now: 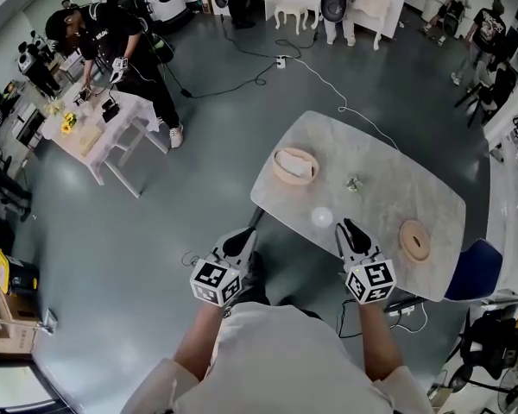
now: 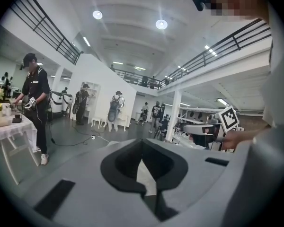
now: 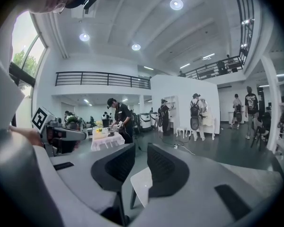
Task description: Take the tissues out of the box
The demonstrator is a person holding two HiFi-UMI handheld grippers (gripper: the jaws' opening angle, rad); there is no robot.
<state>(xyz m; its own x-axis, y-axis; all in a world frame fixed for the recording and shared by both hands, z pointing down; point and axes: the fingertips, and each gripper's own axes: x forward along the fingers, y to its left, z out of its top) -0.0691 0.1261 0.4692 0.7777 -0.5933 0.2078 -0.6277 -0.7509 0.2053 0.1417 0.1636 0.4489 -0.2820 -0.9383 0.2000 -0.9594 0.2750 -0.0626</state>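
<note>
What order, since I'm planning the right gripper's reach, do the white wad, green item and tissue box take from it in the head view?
1. white wad, just left of the right gripper.
2. green item, ahead, mid-table.
3. tissue box, farthest, ahead-left.

**Matt plastic in my hands, stone and wood looks out on the table**

On my feed the left gripper [image 1: 242, 241] and right gripper [image 1: 349, 228] read as smooth, matt grey plastic. Their black pads [image 3: 163, 167] look ribbed and rubbery, and the marker cubes [image 1: 369, 281] carry flat black-and-white print. The table [image 1: 397, 192] has a pale, marbled, stone-like top with a dull sheen. The tissue box [image 1: 279, 170] and round lid [image 1: 414, 240] look like smooth light wood, and the tissue [image 1: 299, 164] is soft white paper. I can't tell what the small white ball [image 1: 322, 217] is made of. The floor [image 1: 155, 231] is smooth grey-green with a faint gloss.
</note>
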